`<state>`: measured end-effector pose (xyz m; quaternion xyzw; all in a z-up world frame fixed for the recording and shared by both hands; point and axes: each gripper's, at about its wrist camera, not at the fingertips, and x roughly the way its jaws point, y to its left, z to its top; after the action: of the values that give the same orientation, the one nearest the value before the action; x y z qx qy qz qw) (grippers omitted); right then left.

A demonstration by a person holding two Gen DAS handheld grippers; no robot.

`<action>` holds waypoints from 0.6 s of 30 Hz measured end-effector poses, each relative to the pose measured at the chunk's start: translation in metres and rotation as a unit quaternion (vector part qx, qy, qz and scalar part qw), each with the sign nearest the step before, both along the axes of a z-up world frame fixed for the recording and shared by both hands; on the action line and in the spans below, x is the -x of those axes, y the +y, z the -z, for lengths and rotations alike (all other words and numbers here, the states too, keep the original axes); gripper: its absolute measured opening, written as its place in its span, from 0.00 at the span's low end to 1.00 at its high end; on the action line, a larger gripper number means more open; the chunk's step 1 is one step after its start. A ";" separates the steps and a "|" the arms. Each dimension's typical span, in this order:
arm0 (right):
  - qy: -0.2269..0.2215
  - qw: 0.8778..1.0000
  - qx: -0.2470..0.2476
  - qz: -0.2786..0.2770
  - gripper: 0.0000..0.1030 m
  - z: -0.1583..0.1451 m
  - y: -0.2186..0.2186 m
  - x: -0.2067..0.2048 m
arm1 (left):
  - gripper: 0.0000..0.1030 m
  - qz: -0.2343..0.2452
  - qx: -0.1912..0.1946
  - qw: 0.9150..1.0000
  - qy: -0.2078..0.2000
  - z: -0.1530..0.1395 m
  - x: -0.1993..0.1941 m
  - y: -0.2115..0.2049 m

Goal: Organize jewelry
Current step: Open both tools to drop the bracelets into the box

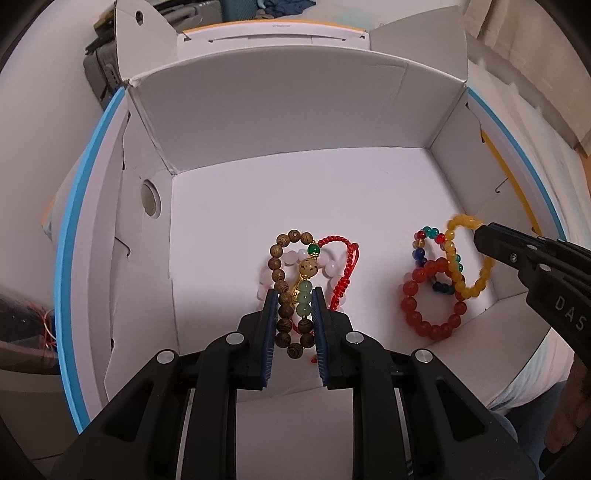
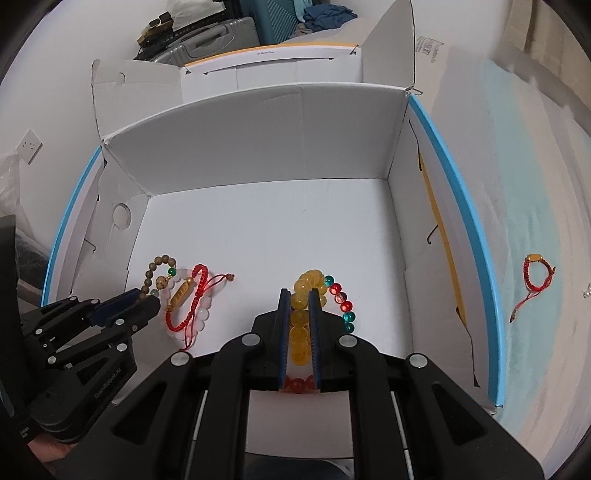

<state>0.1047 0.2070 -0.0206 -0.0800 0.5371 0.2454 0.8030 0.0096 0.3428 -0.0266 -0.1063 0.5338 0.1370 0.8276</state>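
Luggage (image 2: 218, 33) and crumpled blue cloth (image 2: 325, 16) sit beyond the open white cardboard box (image 2: 258, 122), whose raised flaps and side walls hem in both grippers. Outside the box's right wall, a red cord bracelet (image 2: 537, 277) lies alone on the pale surface, well apart from the rest.

On the box floor lie two clusters. To the left, a wooden bead bracelet (image 1: 280, 280) overlaps a pink-white bead bracelet (image 1: 330, 267) and a red woven bracelet (image 1: 345, 266). To the right, a red bead bracelet (image 1: 424, 306), a multicoloured bead bracelet (image 1: 428, 236) and a yellow bead bracelet (image 1: 465, 258) overlap one another.

Both grippers point steeply down into the box. The left gripper (image 1: 294, 299) is clamped on the wooden bead bracelet, both strands squeezed between its blue pads. The right gripper (image 2: 299, 295) is clamped on the yellow bead bracelet, a row of beads running between its jaws.
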 end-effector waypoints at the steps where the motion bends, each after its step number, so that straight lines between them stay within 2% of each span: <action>1: 0.000 1.000 -0.001 0.001 0.11 0.000 -0.001 0.000 | 0.20 0.004 0.000 1.000 -0.007 -0.002 0.002 -0.001; 5: 0.000 1.000 -0.004 0.002 0.13 -0.003 -0.002 0.001 | 0.20 0.001 -0.005 1.000 -0.020 -0.010 0.007 -0.004; 8: -0.008 1.000 -0.010 0.004 0.35 -0.010 -0.004 0.003 | 0.25 -0.001 -0.009 1.000 -0.028 -0.017 0.010 -0.005; 9: -0.012 1.000 -0.013 0.005 0.37 -0.013 -0.005 0.004 | 0.26 -0.002 -0.011 0.999 -0.031 -0.020 0.011 -0.005; 12: -0.021 1.000 -0.019 0.006 0.54 -0.023 -0.008 0.006 | 0.36 -0.003 -0.021 0.999 -0.042 -0.030 0.016 -0.008; 14: -0.033 0.999 -0.024 0.010 0.63 -0.033 -0.013 0.006 | 0.50 -0.005 -0.026 0.998 -0.051 -0.037 0.018 -0.011; 18: -0.054 0.998 -0.030 0.018 0.78 -0.050 -0.023 0.009 | 0.60 -0.002 -0.038 0.997 -0.066 -0.050 0.013 -0.014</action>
<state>0.0954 0.1838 0.0294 -0.0593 0.4867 0.2424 0.8372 -0.0032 0.3288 0.0235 -0.0849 0.4726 0.1513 0.8640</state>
